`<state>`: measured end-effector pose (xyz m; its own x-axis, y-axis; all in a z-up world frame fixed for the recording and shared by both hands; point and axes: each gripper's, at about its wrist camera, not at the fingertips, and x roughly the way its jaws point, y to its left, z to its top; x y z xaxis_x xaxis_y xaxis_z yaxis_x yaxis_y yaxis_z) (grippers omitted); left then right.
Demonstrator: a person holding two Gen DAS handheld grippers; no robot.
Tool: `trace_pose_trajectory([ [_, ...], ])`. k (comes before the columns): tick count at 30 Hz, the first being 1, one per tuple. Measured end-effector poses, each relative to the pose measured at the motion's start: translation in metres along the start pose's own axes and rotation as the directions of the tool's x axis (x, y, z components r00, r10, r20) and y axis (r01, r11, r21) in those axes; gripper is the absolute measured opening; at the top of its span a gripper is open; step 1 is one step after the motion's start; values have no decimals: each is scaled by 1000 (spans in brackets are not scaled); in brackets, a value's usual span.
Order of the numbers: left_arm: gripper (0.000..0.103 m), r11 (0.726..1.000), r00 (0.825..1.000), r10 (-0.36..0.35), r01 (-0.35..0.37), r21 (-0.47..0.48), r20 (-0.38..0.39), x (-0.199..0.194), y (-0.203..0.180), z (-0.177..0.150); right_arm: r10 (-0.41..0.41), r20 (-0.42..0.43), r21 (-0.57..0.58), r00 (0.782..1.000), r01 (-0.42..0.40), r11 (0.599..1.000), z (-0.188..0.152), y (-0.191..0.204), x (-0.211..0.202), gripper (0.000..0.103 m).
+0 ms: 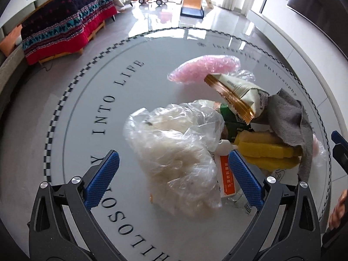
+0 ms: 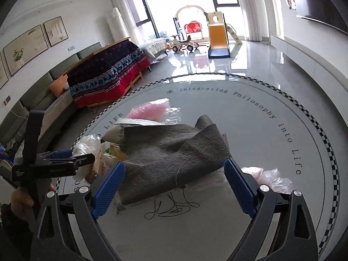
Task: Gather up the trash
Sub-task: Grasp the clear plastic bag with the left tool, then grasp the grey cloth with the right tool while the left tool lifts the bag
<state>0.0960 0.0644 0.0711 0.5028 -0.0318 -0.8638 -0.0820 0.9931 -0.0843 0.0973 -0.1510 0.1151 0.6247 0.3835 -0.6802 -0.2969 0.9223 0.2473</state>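
A pile of trash lies on the round glass table (image 1: 87, 117). In the left wrist view my left gripper (image 1: 174, 163) is open, with its blue pads on either side of a crumpled clear plastic bag (image 1: 174, 150). Behind the bag are a cream snack wrapper (image 1: 237, 93), pink bubble wrap (image 1: 202, 68), yellow sponges (image 1: 269, 150), an orange-labelled packet (image 1: 226, 176) and a grey cloth (image 1: 289, 121). In the right wrist view my right gripper (image 2: 174, 178) is open over the near edge of the grey cloth (image 2: 171, 152). A black thread (image 2: 171, 208) lies just below it.
A clear-and-pink plastic scrap (image 2: 269, 177) lies right of the cloth. The left gripper shows at the left in the right wrist view (image 2: 52, 163). Beyond the table are a sofa with a red and dark blanket (image 2: 108, 78), toy cars (image 2: 182, 43) and a slide (image 2: 217, 37).
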Motion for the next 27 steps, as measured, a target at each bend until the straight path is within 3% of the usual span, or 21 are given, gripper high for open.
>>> trace_pose_trajectory([
  [3,92,1000,1000,-16,16,-6,17,4,1,-1,-3,-15,5,1000,3,1000,-1,-3,8,93],
  [6,61,999,998,-52,52,-10,19,6,4,-2,-1,-35,24,999,2,1000,-2,-6,18,93],
  [9,55,996,995,-81,82,-24,54,3,9,-1,8,-59,45,998,-5,999,-2,-7,28,93],
  [13,54,992,989,-119,121,-22,88,-6,12,0,33,-111,83,993,-24,996,-3,-9,42,90],
  [14,54,991,987,-127,130,-23,96,-9,13,0,38,-116,89,993,-28,996,-3,-10,45,84],
  [15,54,990,986,-133,136,-22,103,-12,13,-1,73,-114,109,991,-61,992,-3,-10,46,70],
  [16,54,990,984,-139,142,-19,111,-16,13,-1,93,-108,123,990,-80,989,-2,-11,44,50],
  [18,54,987,980,-155,158,-16,123,-24,15,-4,111,-93,137,989,-98,986,2,-10,40,24],
  [19,54,986,979,-160,164,-15,127,-27,15,-5,99,-83,122,992,-88,989,6,-7,36,3],
  [27,54,983,965,-179,183,-3,190,-58,26,-19,39,50,31,998,-41,999,37,19,-18,3],
])
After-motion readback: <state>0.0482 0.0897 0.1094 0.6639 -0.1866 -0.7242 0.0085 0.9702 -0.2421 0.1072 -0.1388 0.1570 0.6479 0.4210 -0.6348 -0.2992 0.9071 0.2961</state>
